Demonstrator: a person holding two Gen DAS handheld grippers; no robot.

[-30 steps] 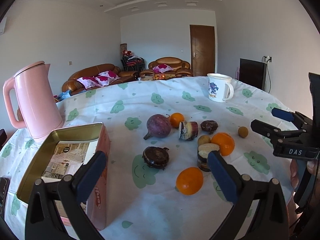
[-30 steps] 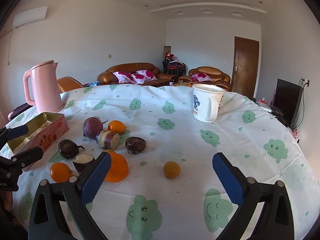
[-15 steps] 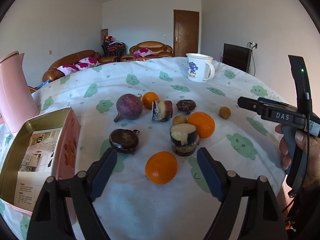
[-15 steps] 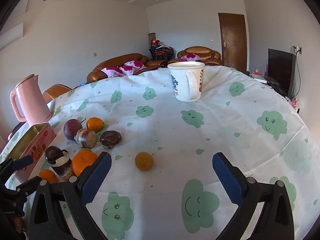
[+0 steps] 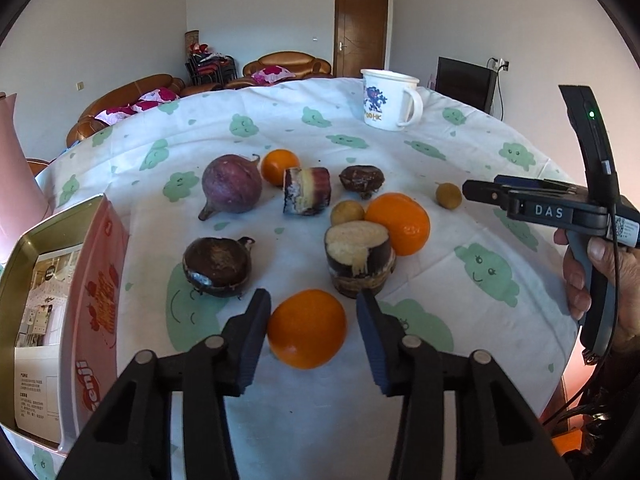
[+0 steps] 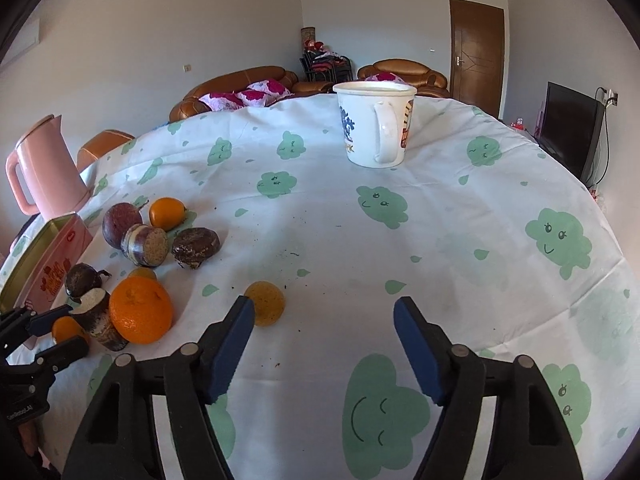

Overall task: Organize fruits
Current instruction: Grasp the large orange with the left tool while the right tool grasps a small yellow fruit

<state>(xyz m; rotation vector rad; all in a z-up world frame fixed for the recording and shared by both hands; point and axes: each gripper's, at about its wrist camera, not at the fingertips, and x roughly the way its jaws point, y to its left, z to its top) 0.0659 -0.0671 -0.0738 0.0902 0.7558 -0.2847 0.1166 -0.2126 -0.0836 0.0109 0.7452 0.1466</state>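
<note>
Left wrist view, left tongs clamped on smooth round orange, right tongs closing, empty.

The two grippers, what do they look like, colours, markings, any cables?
Both are black plastic frames with silver pivot pins and blue pads. The left gripper and the right gripper match in build. Seen from the left wrist, the right one carries white DAS lettering, a green light on an upright black bar, a white barcode label, and a thin black cable beside the hand.
</note>
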